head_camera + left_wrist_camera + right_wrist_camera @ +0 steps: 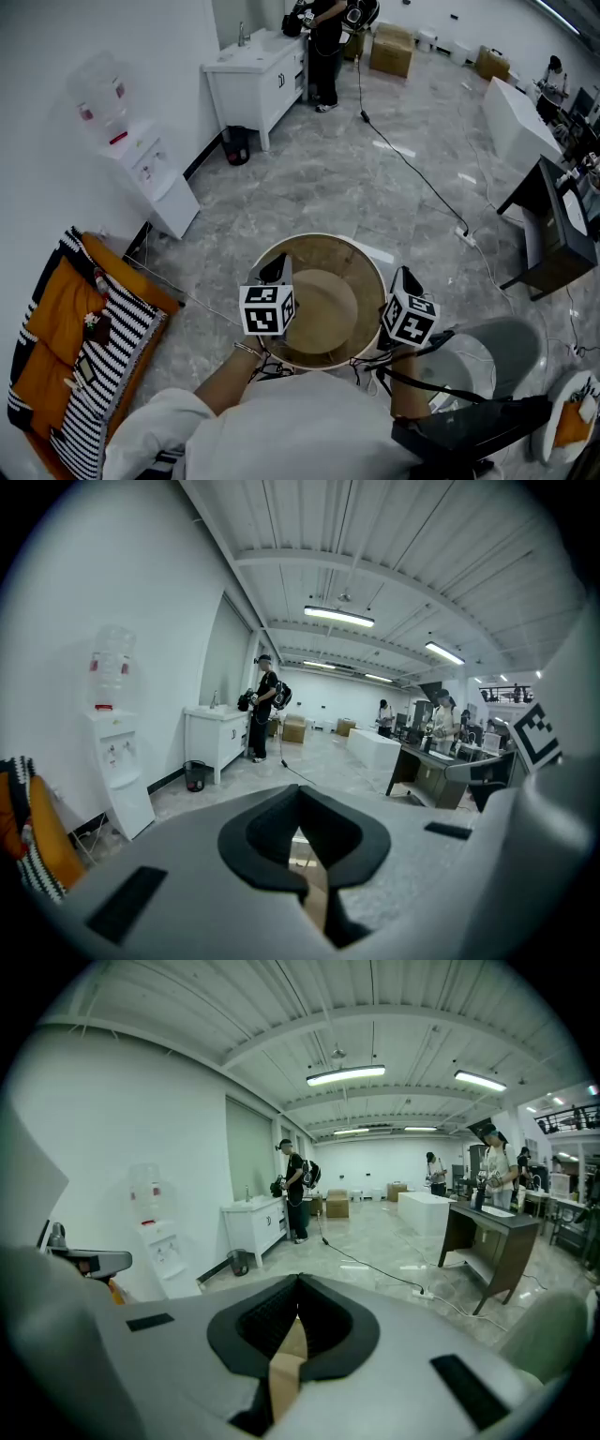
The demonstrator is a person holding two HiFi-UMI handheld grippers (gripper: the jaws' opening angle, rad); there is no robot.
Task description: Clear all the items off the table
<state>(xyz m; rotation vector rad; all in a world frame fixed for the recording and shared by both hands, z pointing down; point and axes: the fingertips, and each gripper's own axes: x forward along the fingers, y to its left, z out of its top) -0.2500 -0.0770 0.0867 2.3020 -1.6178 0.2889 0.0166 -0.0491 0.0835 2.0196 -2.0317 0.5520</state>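
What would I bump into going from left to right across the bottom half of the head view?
Striped orange and black cloth → left claw → round wooden table → right claw → grey chair

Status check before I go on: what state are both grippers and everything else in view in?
Left gripper: shut on the basin's rim.
Right gripper: shut on the basin's rim, on the opposite side.
Basin: held between the two grippers, nothing visible inside.
Sink cabinet: doors shut.
Water dispenser: upright, bottle on top.
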